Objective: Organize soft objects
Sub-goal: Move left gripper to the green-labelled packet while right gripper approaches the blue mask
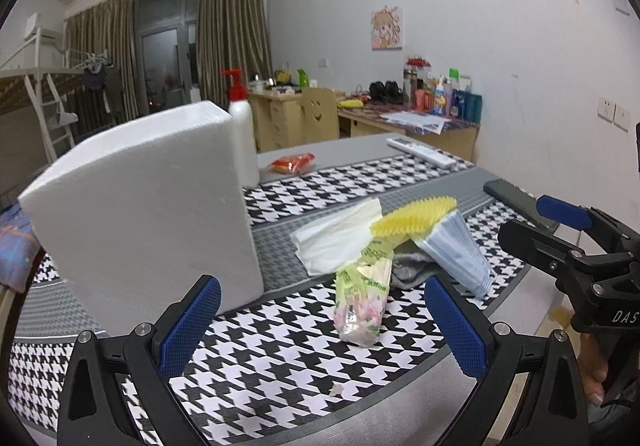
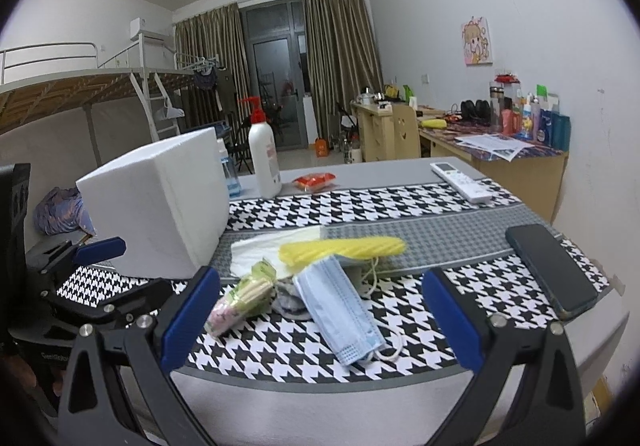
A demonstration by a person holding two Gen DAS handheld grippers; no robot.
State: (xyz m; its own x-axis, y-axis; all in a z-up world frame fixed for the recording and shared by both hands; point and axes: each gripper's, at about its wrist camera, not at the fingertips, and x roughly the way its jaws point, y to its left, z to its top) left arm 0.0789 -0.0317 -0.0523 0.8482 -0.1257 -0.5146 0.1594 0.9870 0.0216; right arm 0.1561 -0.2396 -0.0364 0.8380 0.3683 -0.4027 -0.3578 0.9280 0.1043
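Observation:
A heap of soft things lies on the houndstooth table mat [image 1: 280, 358] [image 2: 280, 354]: a blue face mask [image 1: 460, 250] [image 2: 340, 310], a yellow ribbed sponge [image 1: 416, 216] [image 2: 344, 248], a white tissue [image 1: 336, 242] [image 2: 260, 246], a green-and-pink tissue packet [image 1: 362, 302] [image 2: 244, 298] and a grey cloth [image 1: 412, 270] [image 2: 290, 300] partly buried under them. My left gripper [image 1: 324, 326] is open just in front of the packet. Facing the mask, my right gripper [image 2: 320, 318] [image 1: 536, 222] is open too. A white foam box [image 1: 148, 206] [image 2: 160, 202] stands at the left.
A dark phone [image 2: 552, 270] [image 1: 516, 198] lies at the mat's right edge. Further back are a white pump bottle [image 2: 264, 158] [image 1: 242, 126], a red snack packet [image 2: 314, 181] [image 1: 292, 163] and a white remote [image 2: 460, 181] [image 1: 420, 152]. A cluttered desk [image 2: 516, 158] stands against the far wall.

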